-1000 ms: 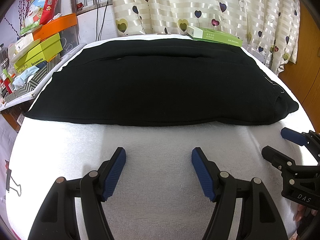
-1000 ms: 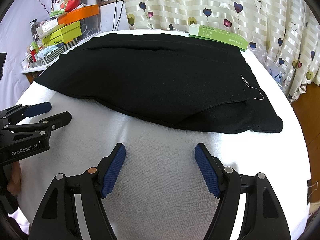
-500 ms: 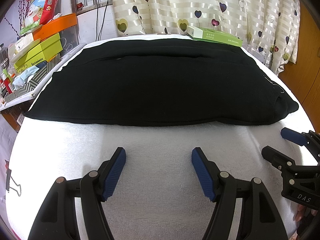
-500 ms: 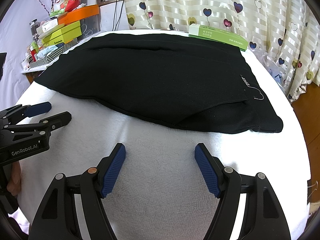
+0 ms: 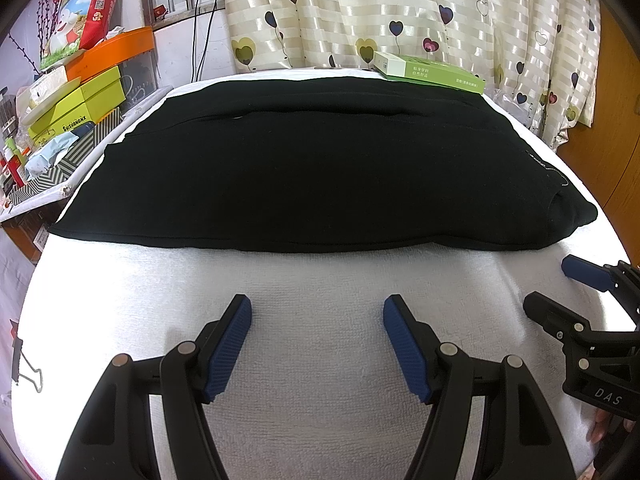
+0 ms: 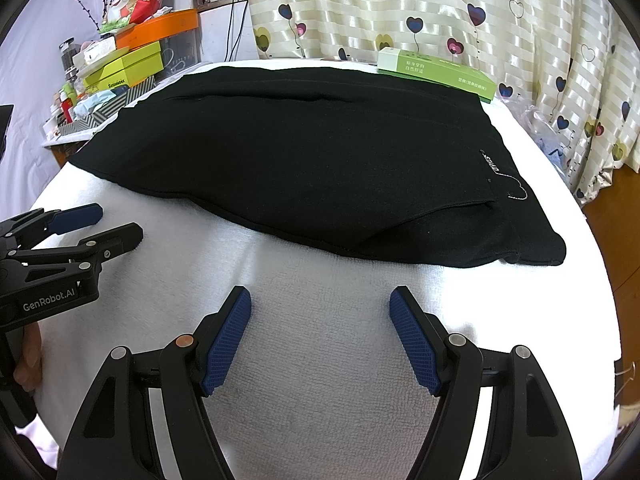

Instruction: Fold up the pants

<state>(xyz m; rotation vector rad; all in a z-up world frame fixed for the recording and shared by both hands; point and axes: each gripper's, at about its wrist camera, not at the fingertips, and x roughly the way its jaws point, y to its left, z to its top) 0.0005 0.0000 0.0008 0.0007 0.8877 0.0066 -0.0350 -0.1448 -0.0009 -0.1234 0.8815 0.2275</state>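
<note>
Black pants (image 5: 320, 168) (image 6: 304, 168) lie flat and folded lengthwise across the far half of a white towel-covered table (image 5: 320, 280) (image 6: 320, 300). A small white logo sits near their right end (image 6: 490, 162). My left gripper (image 5: 317, 312) stands open over bare towel, short of the pants' near edge, with nothing between its blue pads. My right gripper (image 6: 320, 300) is open too, over the towel in front of the pants' right part. Each gripper shows in the other's view: the right one (image 5: 556, 292) at the right edge, the left one (image 6: 108, 224) at the left edge.
A green box (image 5: 430, 72) (image 6: 436, 70) rests at the table's far edge before a heart-patterned curtain (image 5: 400, 8). Stacked yellow and orange boxes and clutter (image 5: 72, 96) fill a shelf at left. A binder clip (image 5: 26, 368) clamps the towel's left edge. A wooden door (image 5: 608, 120) stands at right.
</note>
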